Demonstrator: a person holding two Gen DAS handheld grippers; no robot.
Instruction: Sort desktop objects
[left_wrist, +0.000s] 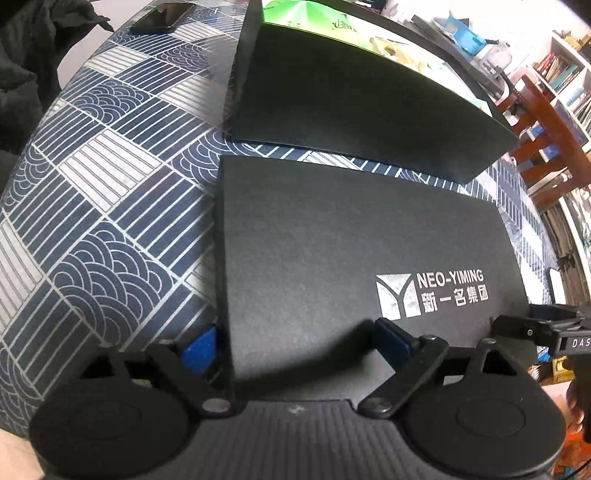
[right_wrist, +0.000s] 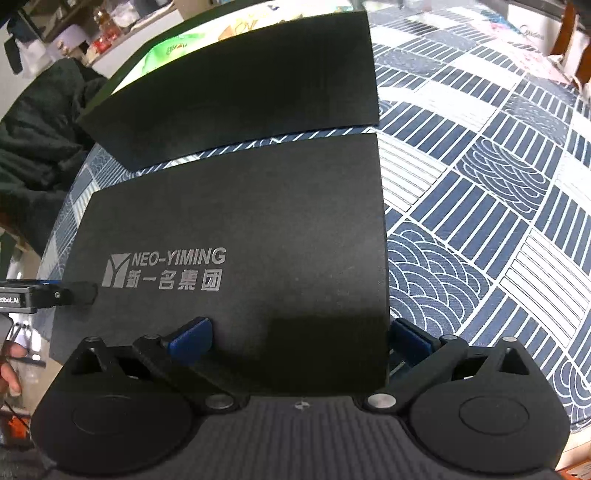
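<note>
Black lid (left_wrist: 369, 258) reads "NEO-YIMING 新一名集团"; right gripper (left_wrist: 546, 332) shows "DAS".

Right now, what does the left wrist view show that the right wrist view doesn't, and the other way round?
Only the left wrist view shows a dark phone on the patterned tablecloth and bookshelves at far right. Only the right wrist view shows a dark garment at left and a white carton at top right. Both share the black lid printed NEO-YIMING, the open black box behind it holding a green packet, and each gripper, left gripper and right gripper, open and straddling a lid corner.
</note>
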